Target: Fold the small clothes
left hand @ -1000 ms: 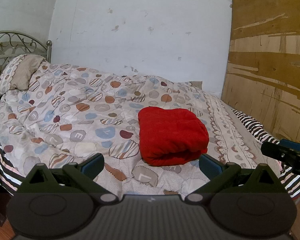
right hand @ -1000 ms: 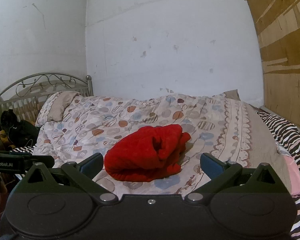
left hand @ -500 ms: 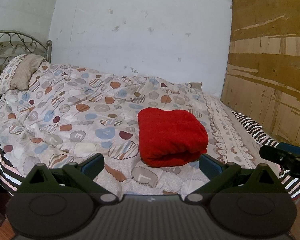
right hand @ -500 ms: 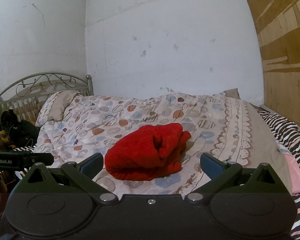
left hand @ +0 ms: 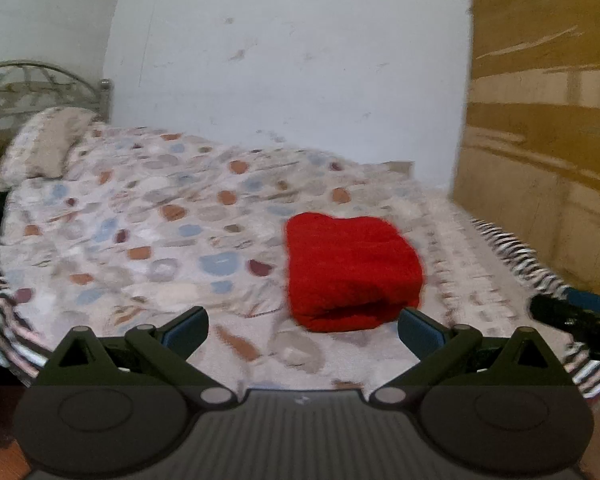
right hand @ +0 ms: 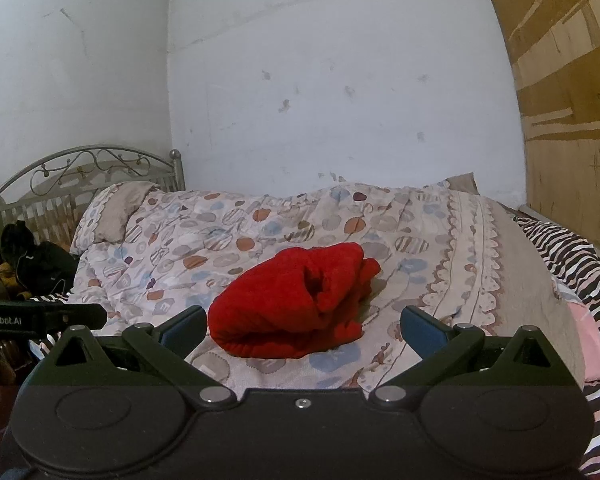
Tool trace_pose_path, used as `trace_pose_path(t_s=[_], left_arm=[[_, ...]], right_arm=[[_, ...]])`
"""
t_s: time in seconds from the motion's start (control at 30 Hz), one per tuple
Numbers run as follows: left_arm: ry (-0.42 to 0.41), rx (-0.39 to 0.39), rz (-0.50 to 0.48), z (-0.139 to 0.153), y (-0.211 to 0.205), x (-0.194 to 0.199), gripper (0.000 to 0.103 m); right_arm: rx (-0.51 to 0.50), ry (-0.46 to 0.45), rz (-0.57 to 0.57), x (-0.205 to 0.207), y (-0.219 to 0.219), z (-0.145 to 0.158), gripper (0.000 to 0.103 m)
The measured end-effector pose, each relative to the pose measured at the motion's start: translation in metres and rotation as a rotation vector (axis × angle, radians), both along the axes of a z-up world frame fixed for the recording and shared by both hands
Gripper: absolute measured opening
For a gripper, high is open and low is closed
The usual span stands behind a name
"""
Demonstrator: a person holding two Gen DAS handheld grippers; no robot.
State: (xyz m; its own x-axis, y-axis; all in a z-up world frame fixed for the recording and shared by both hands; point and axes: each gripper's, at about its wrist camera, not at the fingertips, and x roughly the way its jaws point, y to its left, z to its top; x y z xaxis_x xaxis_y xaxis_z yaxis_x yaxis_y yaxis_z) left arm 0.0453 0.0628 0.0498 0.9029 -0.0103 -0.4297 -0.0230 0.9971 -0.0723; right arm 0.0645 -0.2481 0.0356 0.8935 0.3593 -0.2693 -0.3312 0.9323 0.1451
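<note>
1. Since the earlier frame, the left-hand camera is swinging slightly, its picture now smeared with motion blur, and the red garment (left hand: 354, 270) is sitting a little further right in its view; the right-hand view is showing almost no change.
2. Metal headboard (right hand: 80, 168), far left: standing against the white wall (right hand: 340, 80), with a pillow (right hand: 116, 210) leaning at its foot.
3. Dark clothes pile (right hand: 28, 256), left edge: lying beside the bed, apart from the work area.
4. Left gripper (left hand: 302, 330): hanging above the near edge of the bed, jaws spread wide, holding nothing; it is looking backed off from the garment, probably because the fold is finished.
5. Patterned quilt (left hand: 140, 220): covering the bed and serving as the folding surface.
6. Red garment (right hand: 296, 300), centre: lying folded into a compact bundle on the quilt, touching neither tool; its open, looser end is facing the right-hand camera.
7. Right gripper (right hand: 302, 330): also hovering short of the bundle, jaws wide apart and empty.
8. Striped sheet (right hand: 572, 256), right: showing beyond the quilt's edge.
9. Plywood board (left hand: 548, 140), far right: leaning against the wall.
</note>
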Motion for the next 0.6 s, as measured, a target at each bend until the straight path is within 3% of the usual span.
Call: trace_pose_path(t_s=[0.07,0.17,0.6], left_arm=[[0.001,0.067,0.069,-0.002,-0.007,0.002,0.103],[-0.029,0.133,0.087,-0.004,-0.016,0.0,0.103],[-0.063,0.107,0.059,0.002,-0.018,-0.005,0.103]], right_arm=[[0.0,-0.001,0.0,0.0,0.0,0.0,0.103],[0.0,0.001,-0.001,0.0,0.0,0.0,0.103],[0.003,0.0,-0.003,0.001,0.0,0.0,0.103]])
